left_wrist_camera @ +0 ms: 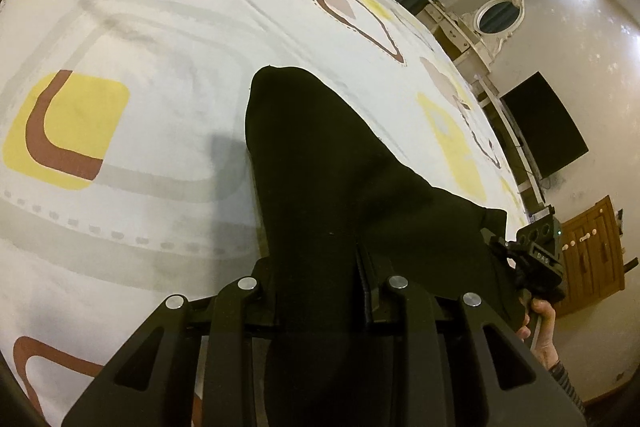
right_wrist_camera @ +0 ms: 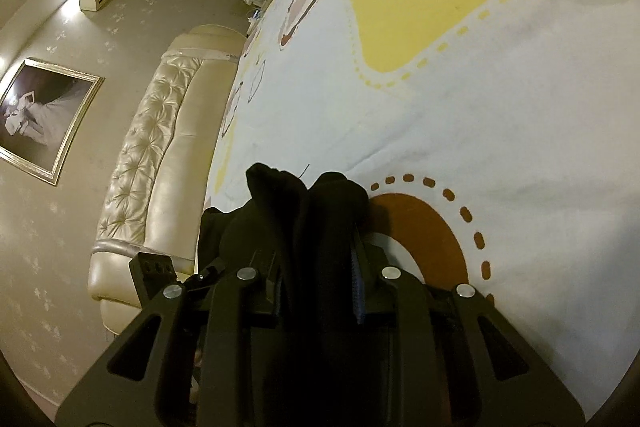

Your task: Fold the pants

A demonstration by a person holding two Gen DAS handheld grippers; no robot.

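The black pants (left_wrist_camera: 320,163) are limp, soft cloth: they sag from each grip and drape in a long dark tongue across the bed (left_wrist_camera: 140,27), which is covered in a white sheet printed with yellow and brown shapes. They look light, with no stiffness to hold a crease, so a fold will probably only stay where the cloth is laid flat and smoothed.

The left tool (left_wrist_camera: 316,279) is nearly closed, pinching a thick bunch of the fabric between its fingers, and the cloth runs from it out over the sheet to the far end of the garment. The right tool (right_wrist_camera: 316,267) is likewise nearly closed on a gathered wad of the pants (right_wrist_camera: 304,203), which bulges up past the fingertips, near the padded headboard (right_wrist_camera: 160,147) on the left. In the left wrist view the right tool's body and the hand (left_wrist_camera: 538,323) holding it show at the right, beside the cloth.

Such fabric may slip if held by one layer; gripping at an edge or hem, through all layers, seems the safest hold
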